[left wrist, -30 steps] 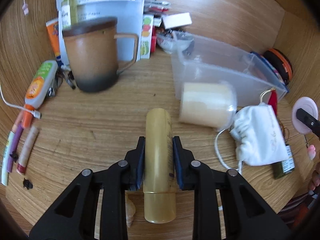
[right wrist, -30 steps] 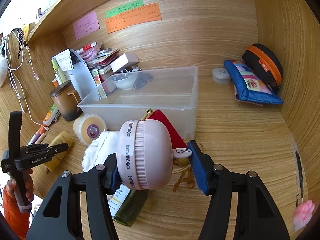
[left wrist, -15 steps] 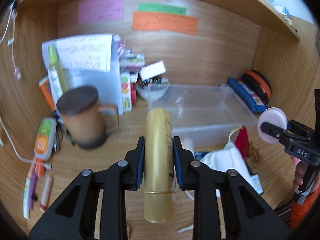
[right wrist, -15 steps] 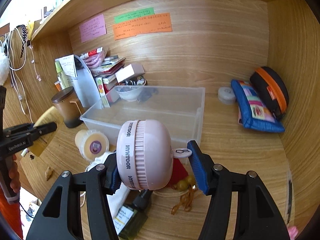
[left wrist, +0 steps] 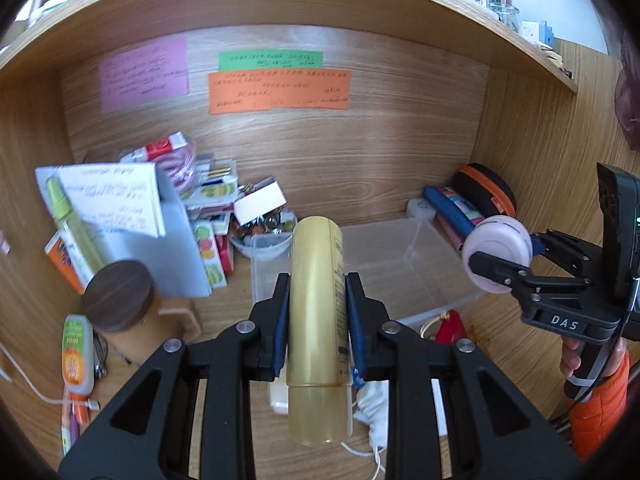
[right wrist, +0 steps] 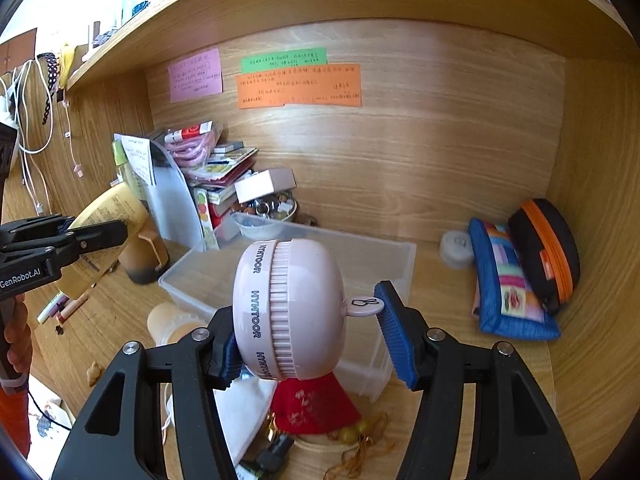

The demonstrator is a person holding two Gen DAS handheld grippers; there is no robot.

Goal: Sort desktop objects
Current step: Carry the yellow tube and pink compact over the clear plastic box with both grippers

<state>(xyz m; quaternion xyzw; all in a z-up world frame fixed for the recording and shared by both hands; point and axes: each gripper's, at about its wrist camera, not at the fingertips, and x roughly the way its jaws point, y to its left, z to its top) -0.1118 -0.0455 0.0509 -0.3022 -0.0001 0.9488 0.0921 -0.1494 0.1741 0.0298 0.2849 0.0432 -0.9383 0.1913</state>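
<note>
My left gripper (left wrist: 316, 300) is shut on a gold tube (left wrist: 316, 320) and holds it in the air in front of the clear plastic bin (left wrist: 400, 272). The tube also shows in the right wrist view (right wrist: 106, 220), at the left. My right gripper (right wrist: 312, 332) is shut on a pink round case (right wrist: 288, 308) marked HYNTOOR, held above the bin's near rim (right wrist: 296, 232). The pink case also shows in the left wrist view (left wrist: 498, 252), at the right, in the right gripper (left wrist: 504, 268).
A brown lidded mug (left wrist: 120, 312), a white file holder (left wrist: 160, 240) with papers, a bowl of small items (left wrist: 264, 236) and stacked boxes stand at the back left. A blue pouch (right wrist: 508, 288) and a black-orange case (right wrist: 548, 252) lie at the right. A white drawstring bag (left wrist: 372, 408), a red charm (right wrist: 316, 404) and pens (left wrist: 72, 420) lie on the desk.
Both grippers have risen and tilted up with their objects still held. The back wall with its notes now fills the views. The right gripper has come closer over the bin.
</note>
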